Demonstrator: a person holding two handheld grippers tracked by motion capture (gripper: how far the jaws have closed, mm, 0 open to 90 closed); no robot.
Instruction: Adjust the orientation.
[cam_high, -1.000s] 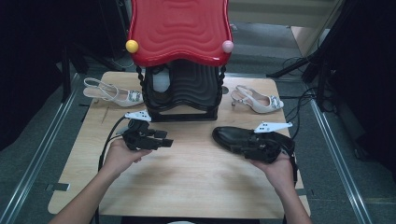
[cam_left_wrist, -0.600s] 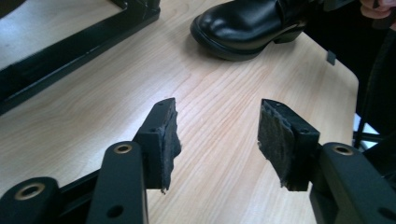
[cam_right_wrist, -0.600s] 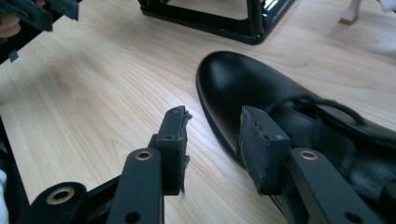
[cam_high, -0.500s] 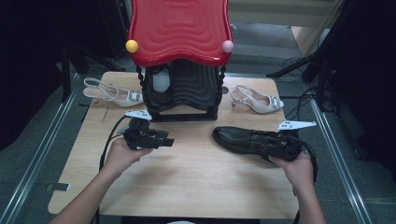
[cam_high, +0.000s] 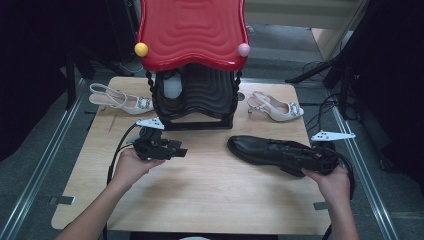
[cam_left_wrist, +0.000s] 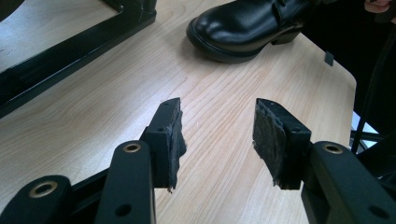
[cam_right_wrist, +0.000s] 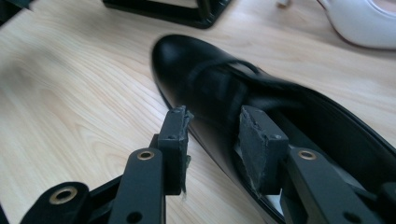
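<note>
High view: the black shoe (cam_high: 282, 150) lies on the bench (cam_high: 200, 200) right of centre, with the right gripper (cam_high: 320, 159) at its heel end; the left gripper (cam_high: 175, 150) idles before the black rack (cam_high: 195, 100). Left gripper view: jaws spread, grasping nothing, over bare wood. Right gripper view: jaws parted astride the shoe's collar, one inside the opening, not yet clamped. Risk: closing on thin, glossy leather may let the shoe slip or tilt toe-down when lifted.
</note>
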